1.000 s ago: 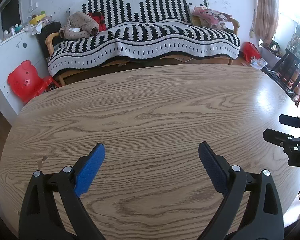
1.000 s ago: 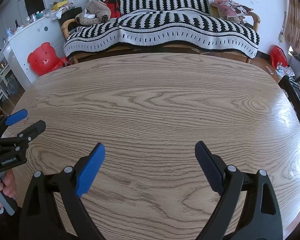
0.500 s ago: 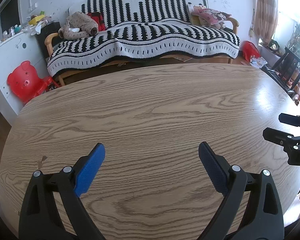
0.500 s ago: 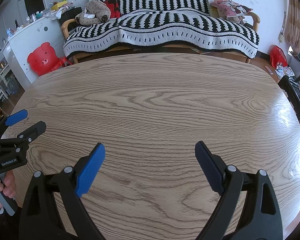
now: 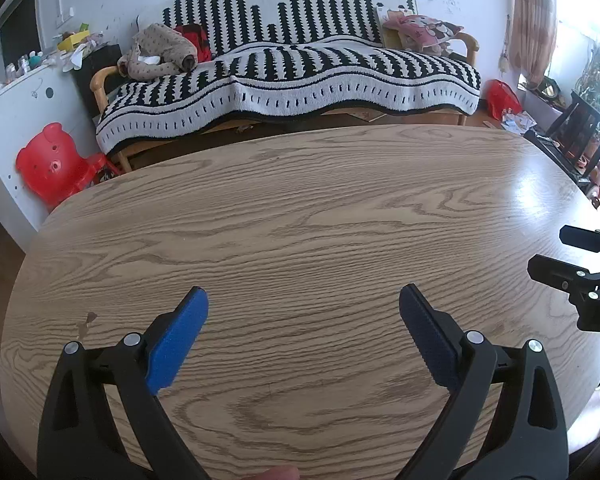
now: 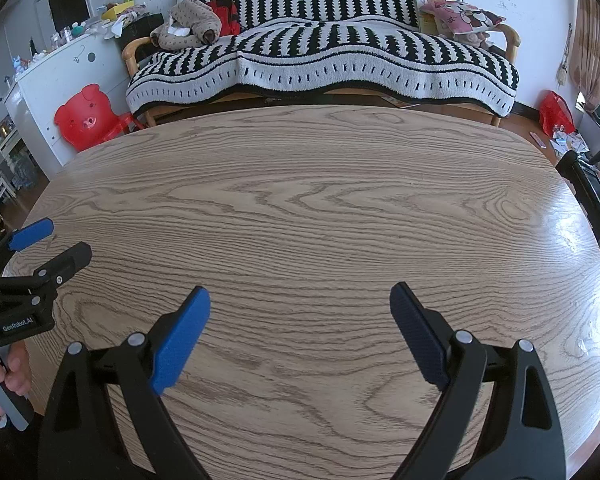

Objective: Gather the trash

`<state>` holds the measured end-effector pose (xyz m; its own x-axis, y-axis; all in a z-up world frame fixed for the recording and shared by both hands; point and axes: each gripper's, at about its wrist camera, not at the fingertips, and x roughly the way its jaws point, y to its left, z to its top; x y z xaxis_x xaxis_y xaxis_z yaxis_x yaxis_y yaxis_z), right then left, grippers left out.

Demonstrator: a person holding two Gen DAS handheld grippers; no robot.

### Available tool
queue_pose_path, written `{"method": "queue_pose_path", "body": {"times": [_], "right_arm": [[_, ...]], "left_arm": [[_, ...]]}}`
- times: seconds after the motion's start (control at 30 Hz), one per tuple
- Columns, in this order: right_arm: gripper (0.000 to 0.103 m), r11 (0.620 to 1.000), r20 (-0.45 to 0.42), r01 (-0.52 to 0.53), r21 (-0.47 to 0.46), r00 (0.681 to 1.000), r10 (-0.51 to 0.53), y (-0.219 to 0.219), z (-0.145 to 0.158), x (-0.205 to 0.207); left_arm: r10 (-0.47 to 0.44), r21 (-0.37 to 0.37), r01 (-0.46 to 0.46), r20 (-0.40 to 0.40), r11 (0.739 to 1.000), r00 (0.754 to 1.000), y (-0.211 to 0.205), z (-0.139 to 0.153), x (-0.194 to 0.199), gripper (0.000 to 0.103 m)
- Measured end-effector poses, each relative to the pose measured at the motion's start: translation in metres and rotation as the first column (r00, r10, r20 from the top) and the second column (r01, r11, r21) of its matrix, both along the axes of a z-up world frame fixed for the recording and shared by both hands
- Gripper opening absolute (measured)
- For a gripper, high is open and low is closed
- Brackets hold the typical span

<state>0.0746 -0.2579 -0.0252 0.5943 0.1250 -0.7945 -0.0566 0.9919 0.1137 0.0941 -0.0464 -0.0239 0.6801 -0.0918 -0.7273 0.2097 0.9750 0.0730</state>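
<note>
My left gripper (image 5: 303,300) is open and empty, held low over the near part of a wooden oval table (image 5: 300,208). My right gripper (image 6: 300,300) is open and empty over the same table (image 6: 300,200). The right gripper also shows at the right edge of the left wrist view (image 5: 556,252), and the left gripper at the left edge of the right wrist view (image 6: 60,240). I see no trash on the table top; a small brown chip (image 5: 87,320) marks the wood near its left edge.
Beyond the table stands a sofa under a black-and-white striped blanket (image 5: 292,76). A red child's chair (image 5: 52,164) and a white cabinet (image 5: 16,120) are at the left. A red bag with scattered papers (image 5: 502,98) lies on the floor at the right.
</note>
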Motion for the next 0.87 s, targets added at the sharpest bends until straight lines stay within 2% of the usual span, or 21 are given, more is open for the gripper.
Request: {"method": "queue_pose_path", "body": {"times": [0.53, 0.87], "right_arm": [[0.088, 1.0, 0.0, 0.0, 0.0, 1.0, 0.0, 0.0005, -0.0001, -0.0008], [0.088, 1.0, 0.0, 0.0, -0.001, 1.0, 0.0, 0.0004, 0.0, -0.0012]], "left_arm": [[-0.011, 0.007, 0.01, 0.029, 1.0, 1.0, 0.0011, 0.006, -0.0005, 0.094], [-0.009, -0.008, 0.009, -0.01, 1.0, 1.0, 0.0037, 0.0026, 0.0055, 0.094]]}}
